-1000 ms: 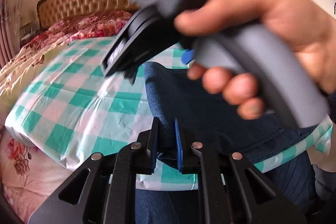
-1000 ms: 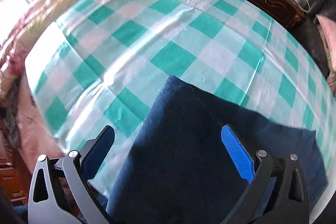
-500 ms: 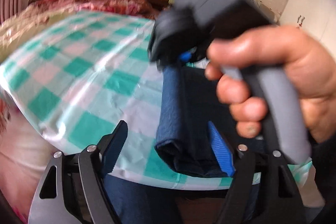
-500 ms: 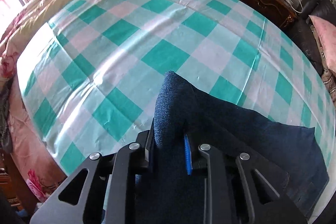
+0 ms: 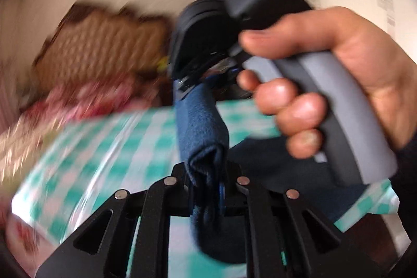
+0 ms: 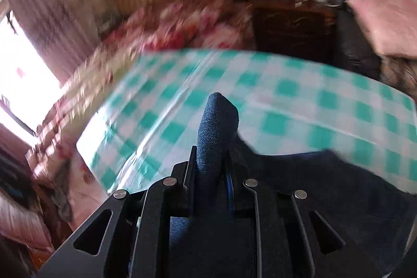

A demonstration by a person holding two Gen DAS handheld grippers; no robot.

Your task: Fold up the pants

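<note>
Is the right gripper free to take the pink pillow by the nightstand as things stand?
Probably not: the right gripper is closing on the pants, and the pillow lies across the checked sheet.

Right gripper (image 6: pixel 209 171) jaws closing, pinching dark blue pants (image 6: pixel 217 127) fold above green-checked cloth (image 6: pixel 286 95); background blurred.

Daylit room, fairly bright. Right wrist view: window (image 6: pixel 24 85) at left blown out to white, glare streaks across the glossy checked cloth (image 6: pixel 286 93). Heavy motion blur in both views smears the headboard (image 5: pixel 104 43), floral bedding (image 6: pixel 187 20) and checks. Near objects stay sharper: the pants (image 6: pixel 217 132), the hand (image 5: pixel 346 74). Fisheye bends edges; dark vignette in corners.
</note>
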